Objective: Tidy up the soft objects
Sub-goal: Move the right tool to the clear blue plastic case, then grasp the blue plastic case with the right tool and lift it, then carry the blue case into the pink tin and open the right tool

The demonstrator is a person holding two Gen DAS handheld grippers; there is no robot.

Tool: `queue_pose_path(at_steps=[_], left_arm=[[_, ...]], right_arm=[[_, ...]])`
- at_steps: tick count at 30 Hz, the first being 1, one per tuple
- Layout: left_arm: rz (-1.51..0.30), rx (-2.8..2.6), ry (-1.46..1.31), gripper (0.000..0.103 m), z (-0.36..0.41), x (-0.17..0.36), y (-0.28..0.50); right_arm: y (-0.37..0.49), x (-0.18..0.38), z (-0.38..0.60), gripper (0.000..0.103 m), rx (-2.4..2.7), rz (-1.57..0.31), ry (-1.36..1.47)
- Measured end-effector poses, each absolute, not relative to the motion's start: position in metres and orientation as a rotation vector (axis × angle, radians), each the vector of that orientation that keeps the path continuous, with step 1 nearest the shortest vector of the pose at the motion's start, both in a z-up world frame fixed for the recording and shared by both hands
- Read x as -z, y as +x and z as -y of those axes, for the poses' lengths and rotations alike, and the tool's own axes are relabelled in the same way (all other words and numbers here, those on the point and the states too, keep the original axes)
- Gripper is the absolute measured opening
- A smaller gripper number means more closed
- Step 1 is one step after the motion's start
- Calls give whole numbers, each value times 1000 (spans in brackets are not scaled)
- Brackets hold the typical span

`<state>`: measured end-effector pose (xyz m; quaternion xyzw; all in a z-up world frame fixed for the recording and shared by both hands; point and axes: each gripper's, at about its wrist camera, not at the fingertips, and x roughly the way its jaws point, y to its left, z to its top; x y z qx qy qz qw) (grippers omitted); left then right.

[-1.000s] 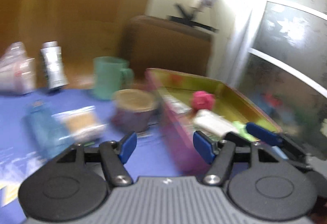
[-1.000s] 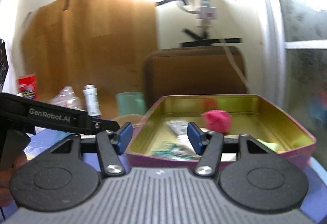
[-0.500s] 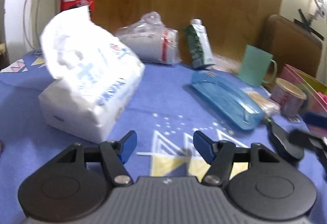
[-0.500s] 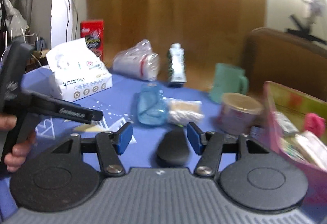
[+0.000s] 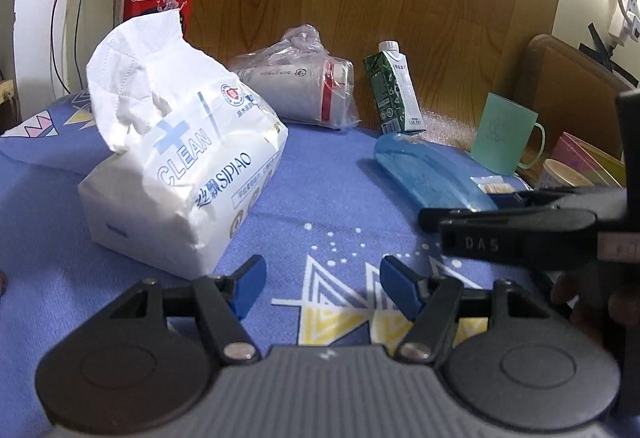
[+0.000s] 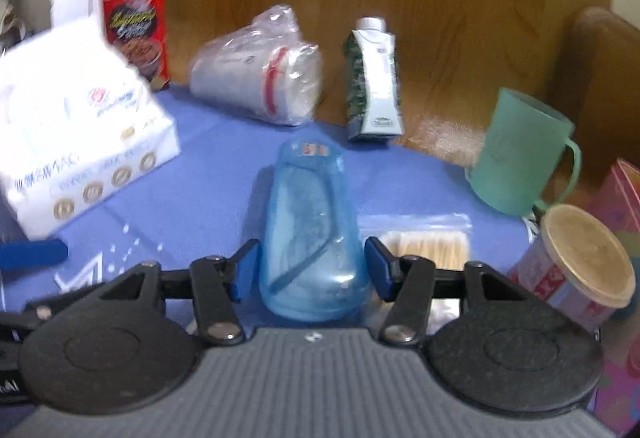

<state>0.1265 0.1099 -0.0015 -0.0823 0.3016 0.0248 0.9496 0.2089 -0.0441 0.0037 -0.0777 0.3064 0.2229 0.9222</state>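
Both grippers swung from the tin to the table; right fingers (image 6: 245,267), closing, straddle the blue case (image 6: 312,238); left fingers (image 5: 250,284) apart.

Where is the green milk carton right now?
The green milk carton stands upright at the back of the blue tablecloth, against the wooden board, in both wrist views. The bagged paper cups lie to its left; the mint green mug is to its right.

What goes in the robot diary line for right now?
right gripper: open, closing around blue case | left gripper: open, empty | tissue pack: untouched
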Motion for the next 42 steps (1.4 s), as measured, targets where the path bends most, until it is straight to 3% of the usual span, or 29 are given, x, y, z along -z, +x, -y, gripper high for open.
queue_pose_path(at_steps=[20, 26, 29, 31, 35, 40, 42], left_arm=[[-619, -80, -148, 66, -108, 2, 127], [-649, -95, -93, 80, -94, 3, 124], [-658, -71, -128, 92, -87, 1, 113], [-655, -23, -165, 99, -77, -2, 101], [-707, 166, -273, 101, -59, -13, 80], [-792, 315, -350, 102, -34, -10, 67], [-788, 322, -311, 102, -20, -10, 65]], right_arm=[[72, -6, 88, 56, -623, -582, -216], [25, 0, 118, 56, -575, -550, -200], [11, 2, 133, 57, -525, -538, -172], [4, 5, 142, 62, -495, -535, -147], [0, 8, 155, 74, -481, -537, -114], [3, 10, 151, 74, -499, -520, -122], [3, 13, 152, 67, -521, -524, -103]])
